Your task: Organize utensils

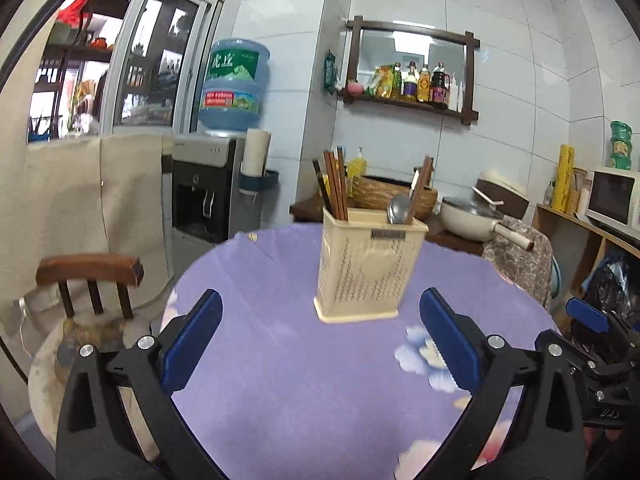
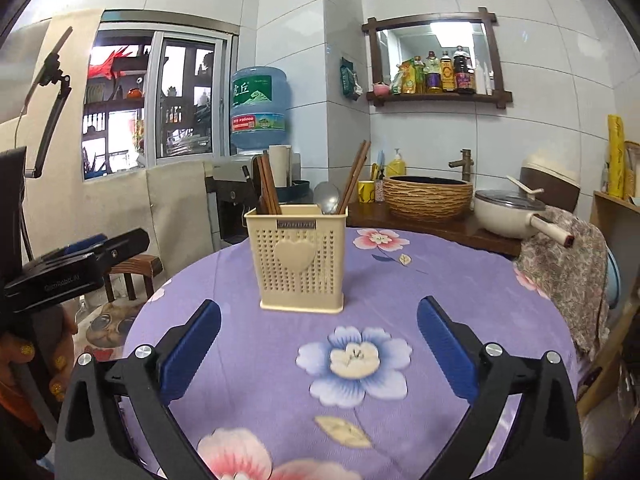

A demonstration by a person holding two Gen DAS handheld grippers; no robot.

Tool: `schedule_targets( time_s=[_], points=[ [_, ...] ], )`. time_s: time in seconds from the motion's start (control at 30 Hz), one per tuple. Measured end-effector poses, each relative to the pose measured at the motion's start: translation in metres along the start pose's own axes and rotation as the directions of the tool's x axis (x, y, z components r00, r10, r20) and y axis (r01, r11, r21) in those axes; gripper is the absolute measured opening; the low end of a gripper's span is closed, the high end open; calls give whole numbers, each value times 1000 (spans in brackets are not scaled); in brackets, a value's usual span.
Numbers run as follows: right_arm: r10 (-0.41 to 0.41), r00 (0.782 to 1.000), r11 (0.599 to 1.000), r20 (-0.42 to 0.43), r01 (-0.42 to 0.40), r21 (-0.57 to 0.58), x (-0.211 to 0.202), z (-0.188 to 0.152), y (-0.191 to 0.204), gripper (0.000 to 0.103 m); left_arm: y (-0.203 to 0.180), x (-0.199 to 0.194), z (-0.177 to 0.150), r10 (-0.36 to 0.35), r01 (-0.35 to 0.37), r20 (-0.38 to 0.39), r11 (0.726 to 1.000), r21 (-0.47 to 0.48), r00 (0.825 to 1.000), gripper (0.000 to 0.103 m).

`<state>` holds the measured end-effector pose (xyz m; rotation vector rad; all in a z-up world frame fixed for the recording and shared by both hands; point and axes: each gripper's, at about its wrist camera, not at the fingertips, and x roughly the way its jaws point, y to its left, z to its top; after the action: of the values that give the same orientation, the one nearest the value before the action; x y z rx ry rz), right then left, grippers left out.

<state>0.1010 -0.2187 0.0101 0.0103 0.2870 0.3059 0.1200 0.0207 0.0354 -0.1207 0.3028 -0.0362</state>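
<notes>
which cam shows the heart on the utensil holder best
The right wrist view. There the utensil holder faces the camera squarely, so the raised heart on its perforated front stands out sharp and whole. In the left wrist view the same holder is turned slightly and blurred, and the heart is only a faint outline.
</notes>
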Motion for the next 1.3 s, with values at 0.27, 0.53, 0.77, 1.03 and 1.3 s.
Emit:
schedule_targets(
  time_s=[0.27,0.53,0.77,1.03,1.3],
  points=[
    [-73,996,997,46,73,-9,-58,-34,21,97,-12,-67,-53,-19,19,4,999,31,1000,97],
    [-42,999,999,2,42,33,-76,-40,26,97,-2,-78,-64,-17,15,-38,999,-46,999,97],
    [-33,999,999,23,33,13,-84,-41,33,97,-9,-82,-58,-39,39,-23,999,-19,999,97],
    [-17,1000,1000,21,17,9,-85,-42,35,97,-11,-84,-57,-46,46,-14,999,-12,999,97],
    [-17,1000,1000,20,17,9,-84,-43,35,97,-13,-82,-56,-46,46,-12,999,-8,999,97]
  ],
)
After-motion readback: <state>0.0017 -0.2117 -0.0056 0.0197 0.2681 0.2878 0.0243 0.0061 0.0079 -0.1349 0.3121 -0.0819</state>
